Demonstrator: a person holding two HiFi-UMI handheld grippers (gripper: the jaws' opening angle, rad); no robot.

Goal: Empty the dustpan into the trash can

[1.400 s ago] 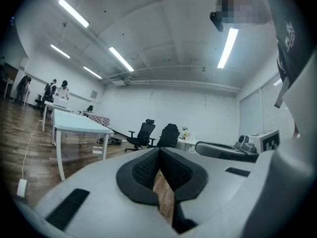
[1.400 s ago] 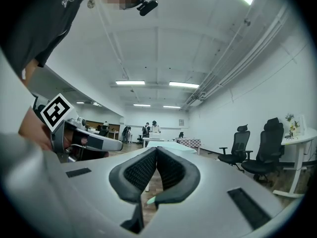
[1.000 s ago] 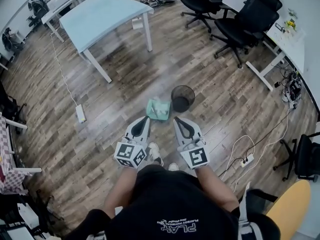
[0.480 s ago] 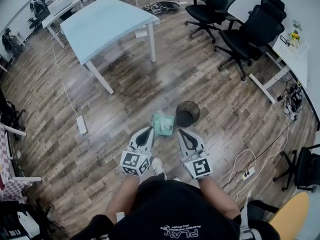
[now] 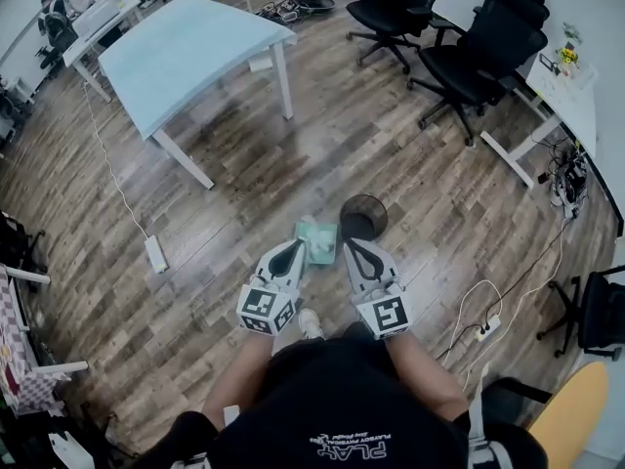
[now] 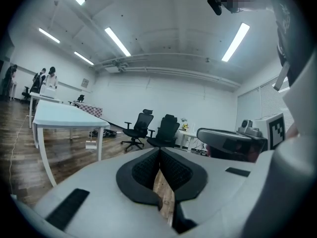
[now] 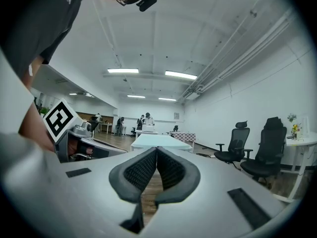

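Note:
A green dustpan (image 5: 317, 241) with white crumpled paper in it lies on the wooden floor. A black mesh trash can (image 5: 361, 218) stands upright just to its right. My left gripper (image 5: 294, 247) is held out level, its tip at the dustpan's near left edge in the head view, jaws shut with nothing between them (image 6: 159, 150). The right gripper (image 5: 350, 245) hangs beside it, in front of the trash can's near side, also shut and empty (image 7: 156, 149). Neither gripper view shows the dustpan or the can.
A light blue table (image 5: 186, 47) stands at the back left, two black office chairs (image 5: 479, 57) at the back right. A white desk (image 5: 571, 96) lines the right wall. A power strip (image 5: 154, 253) with its cable lies on the left, more cables (image 5: 488, 301) on the right.
Both grippers have moved forward together toward the dustpan and the trash can, which now lie just ahead of their tips. Both stayed shut.

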